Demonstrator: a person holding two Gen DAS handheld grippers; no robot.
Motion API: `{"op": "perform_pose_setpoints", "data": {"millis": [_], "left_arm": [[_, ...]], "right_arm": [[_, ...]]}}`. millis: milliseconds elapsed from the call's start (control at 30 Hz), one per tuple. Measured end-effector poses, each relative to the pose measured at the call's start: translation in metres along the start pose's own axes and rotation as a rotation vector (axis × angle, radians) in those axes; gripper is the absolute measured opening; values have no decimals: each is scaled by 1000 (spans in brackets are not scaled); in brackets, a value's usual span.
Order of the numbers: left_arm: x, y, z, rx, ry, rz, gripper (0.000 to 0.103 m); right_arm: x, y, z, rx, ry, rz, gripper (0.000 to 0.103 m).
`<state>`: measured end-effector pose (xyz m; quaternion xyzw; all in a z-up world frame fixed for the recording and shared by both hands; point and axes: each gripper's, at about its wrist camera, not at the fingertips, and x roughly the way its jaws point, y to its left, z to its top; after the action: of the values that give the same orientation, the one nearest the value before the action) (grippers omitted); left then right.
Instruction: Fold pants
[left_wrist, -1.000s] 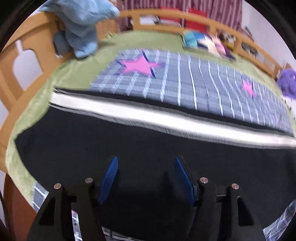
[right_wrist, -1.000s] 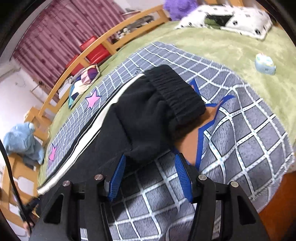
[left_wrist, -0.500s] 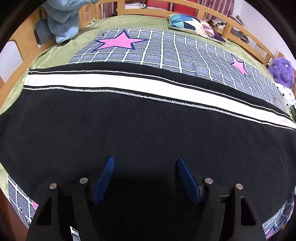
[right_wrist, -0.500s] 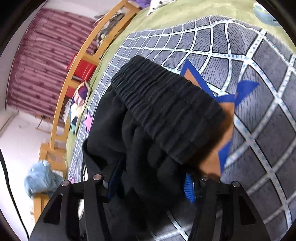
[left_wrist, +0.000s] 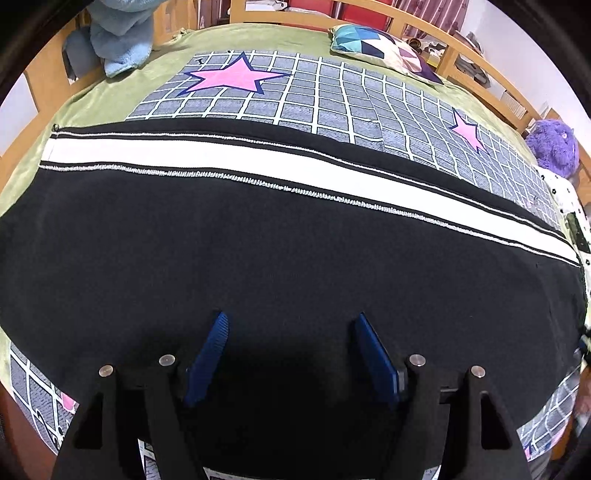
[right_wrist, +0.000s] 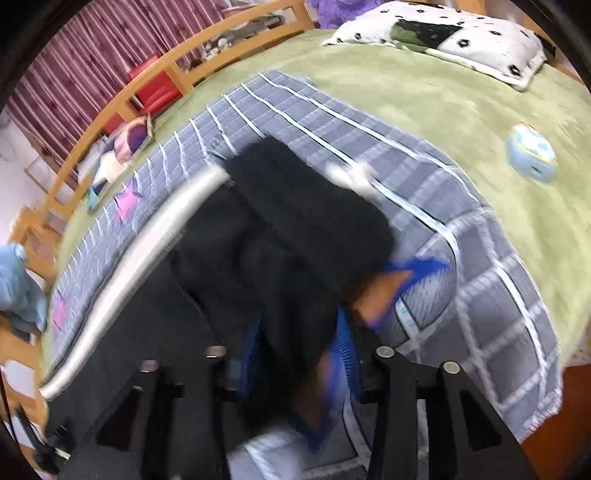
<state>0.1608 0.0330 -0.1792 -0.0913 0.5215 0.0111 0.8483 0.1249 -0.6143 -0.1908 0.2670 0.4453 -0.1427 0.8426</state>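
The black pants (left_wrist: 295, 258) with a white side stripe (left_wrist: 258, 162) lie stretched across a grey checked blanket (left_wrist: 332, 96) on the bed. My left gripper (left_wrist: 291, 332) is open, its blue fingers spread just above the black cloth, holding nothing. In the right wrist view, blurred by motion, my right gripper (right_wrist: 299, 332) has closed on the bunched end of the pants (right_wrist: 295, 229) and holds it lifted off the blanket (right_wrist: 498, 295).
A wooden bed rail (left_wrist: 424, 22) runs around the bed. A blue plush (left_wrist: 118, 37), a patterned cushion (left_wrist: 380, 44) and a purple plush (left_wrist: 554, 144) sit along the far side. A white pillow (right_wrist: 461, 40) and a small round toy (right_wrist: 532, 151) lie on the green cover.
My right gripper moved onto the ribbed end of the pants, closed on it and is lifting it. My left gripper lowered over the black cloth and stays open.
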Motion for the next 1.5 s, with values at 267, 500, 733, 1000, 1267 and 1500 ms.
{"op": "perform_pose_setpoints", "data": {"millis": [267,500,733,1000,1267,1500], "left_arm": [[-7,-3,-7,8,12,-34,70],[-17,1,-16,9,11,-63,70],[-23,-3,-24,20,24,-79,70],[-19,-8,-26,44,37,-42,70],[-16,-14,-23,60,42,-24,71],[-17,-14,-25,72,41,-28,71]], "right_arm": [[-40,-10,-67,-218,12,-225,54],[-84,-59,-98,-66,3,-179,54],[-108,-52,-104,-46,-61,-178,54],[-76,-79,-102,80,-10,-167,55],[-65,-85,-98,68,-31,-219,3],[-95,-104,-95,71,-91,-266,1]]}}
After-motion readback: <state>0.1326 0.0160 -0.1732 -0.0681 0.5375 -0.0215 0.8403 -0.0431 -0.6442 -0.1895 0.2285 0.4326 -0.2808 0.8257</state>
